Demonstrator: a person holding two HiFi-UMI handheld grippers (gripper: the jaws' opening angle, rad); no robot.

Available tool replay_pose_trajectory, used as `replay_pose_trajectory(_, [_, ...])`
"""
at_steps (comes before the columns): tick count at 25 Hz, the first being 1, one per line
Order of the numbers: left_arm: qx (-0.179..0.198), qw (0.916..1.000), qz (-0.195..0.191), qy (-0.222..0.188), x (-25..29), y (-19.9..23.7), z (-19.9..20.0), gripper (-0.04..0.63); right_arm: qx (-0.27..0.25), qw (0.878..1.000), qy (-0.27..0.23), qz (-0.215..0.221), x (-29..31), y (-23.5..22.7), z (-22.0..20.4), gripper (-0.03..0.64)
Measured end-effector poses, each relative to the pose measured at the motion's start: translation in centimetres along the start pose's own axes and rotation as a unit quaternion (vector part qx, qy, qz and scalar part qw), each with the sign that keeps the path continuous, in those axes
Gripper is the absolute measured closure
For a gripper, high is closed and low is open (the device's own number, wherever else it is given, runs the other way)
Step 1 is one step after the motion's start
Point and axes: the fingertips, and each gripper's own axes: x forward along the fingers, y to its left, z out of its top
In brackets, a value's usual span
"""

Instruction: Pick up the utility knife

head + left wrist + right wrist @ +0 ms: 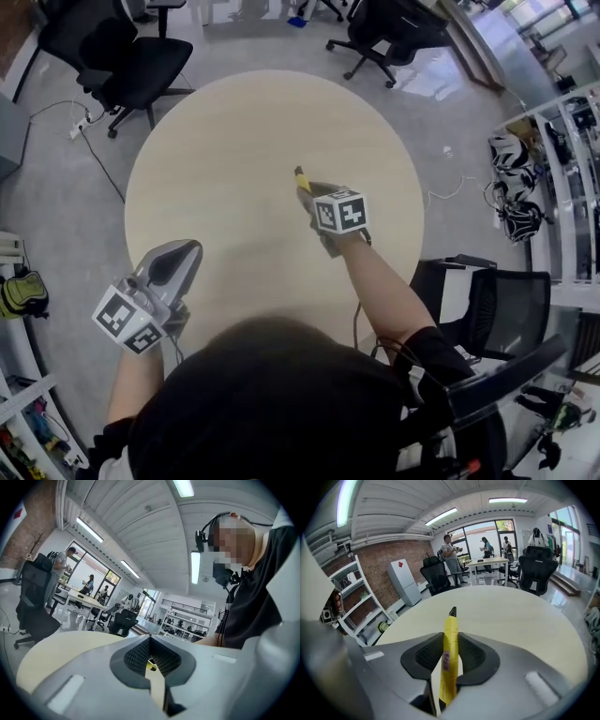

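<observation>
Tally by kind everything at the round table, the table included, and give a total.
grippers: 2 (left gripper, right gripper)
utility knife, yellow, in the right gripper's jaws: 1
round table: 1
total: 4

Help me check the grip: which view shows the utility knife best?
The right gripper view: the utility knife runs its yellow length between the right gripper's pads, dark tip forward. The head view shows only its front end poking past that gripper. The left gripper view gives a tiny yellow speck, too small to identify.
</observation>
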Motion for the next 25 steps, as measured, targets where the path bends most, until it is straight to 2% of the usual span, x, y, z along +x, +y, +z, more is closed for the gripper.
replay_pose_trajectory(7, [0.031, 0.9992, -0.021, -0.012, -0.9, -5.9, 2.1, 0.603, 0.024, 0.999, -0.044, 0.019, -8.0, 0.7, -0.7, 0.506])
replay_pose_trajectory(13, [0.054, 0.9975, -0.04, -0.024, -1.8, -10.8, 3.4, 0.603, 0.03, 0.992, -0.111, 0.047, -16.5, 2.5, -0.2, 0.505])
replay_pose_trajectory(20, [0.07, 0.9954, -0.056, -0.035, -2.7, -16.1, 3.3, 0.601, 0.016, 0.969, -0.221, 0.109, -29.0, 7.0, 1.6, 0.505])
replay_pose_trajectory(25, [0.085, 0.9927, -0.074, -0.041, -3.1, -19.1, 3.9, 0.601, -0.01, 0.95, -0.284, 0.128, -37.4, 10.0, 2.1, 0.505])
